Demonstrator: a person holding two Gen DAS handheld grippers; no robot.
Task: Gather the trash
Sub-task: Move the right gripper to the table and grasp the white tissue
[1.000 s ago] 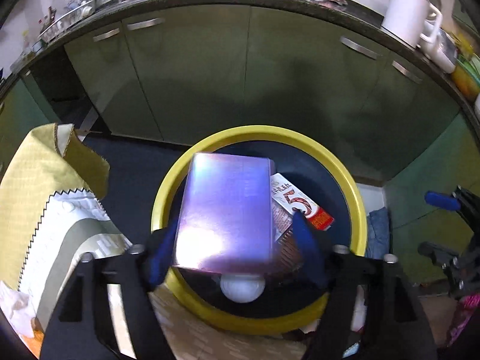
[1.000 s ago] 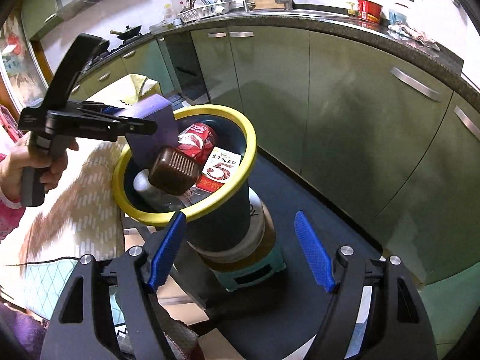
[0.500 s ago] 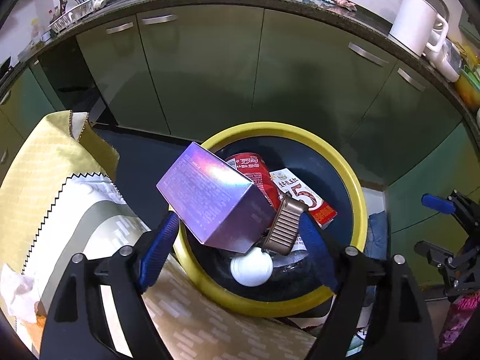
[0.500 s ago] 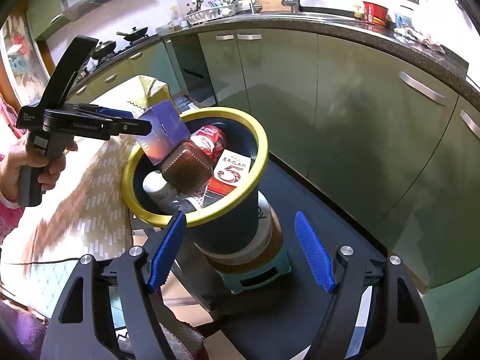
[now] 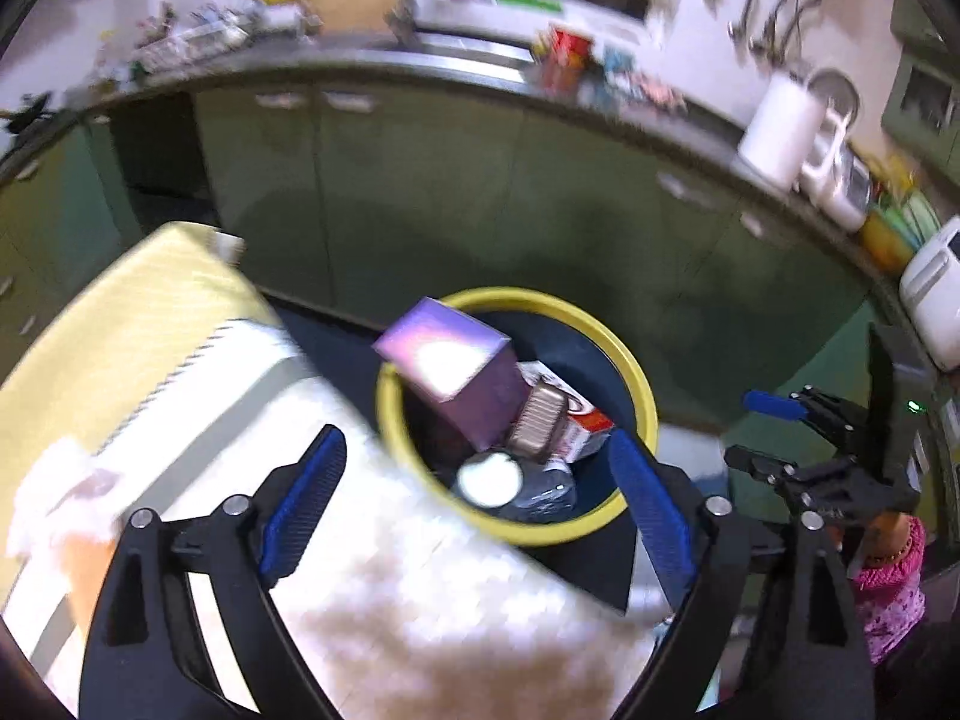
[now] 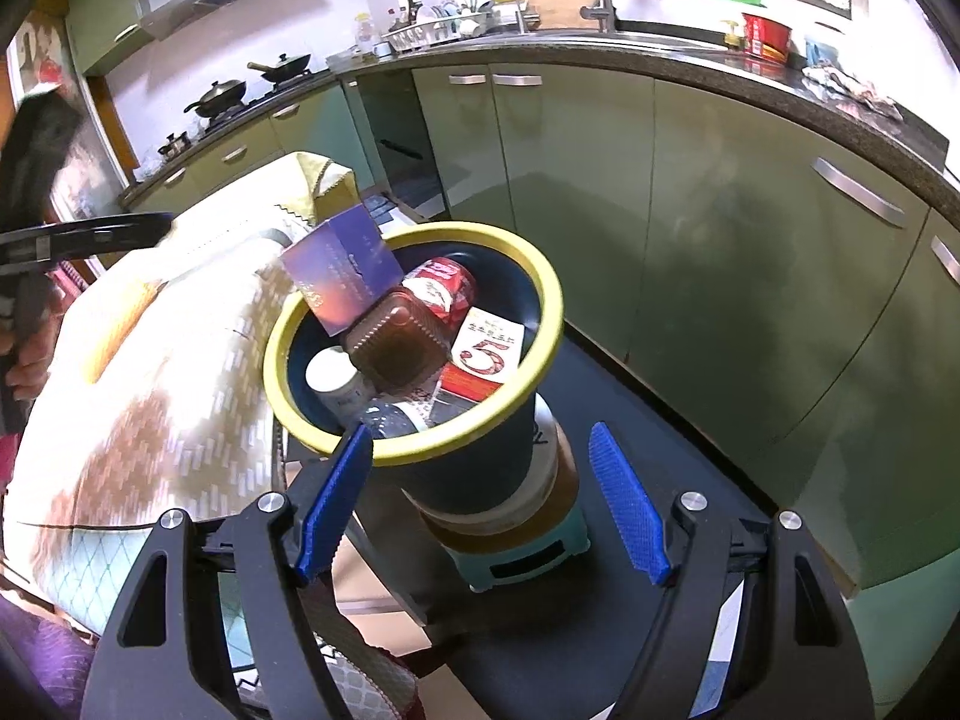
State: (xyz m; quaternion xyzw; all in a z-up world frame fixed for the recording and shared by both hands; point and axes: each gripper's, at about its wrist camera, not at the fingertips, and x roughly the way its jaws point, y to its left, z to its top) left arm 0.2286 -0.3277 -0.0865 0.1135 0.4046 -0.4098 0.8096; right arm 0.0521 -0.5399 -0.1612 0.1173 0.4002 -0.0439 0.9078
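Countertop clutter [image 5: 570, 60] motion-blurred, unreadable.

Bin [image 6: 543, 300] mouth crowded — purple box [image 6: 345, 267] juts over its rim; cabinets [image 6: 720, 228] close behind.

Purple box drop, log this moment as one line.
purple box: leaning in yellow-rimmed bin | left gripper: opening, empty | right gripper: open, empty

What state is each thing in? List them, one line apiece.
Purple box: released, tilted, leaning on the bin's rim.
Yellow-rimmed bin: upright, heaped with trash.
Brown container: tilted on the pile.
Red can: lying in the bin.
Left gripper: jaws opening, nothing between.
Right gripper: jaws open, empty.
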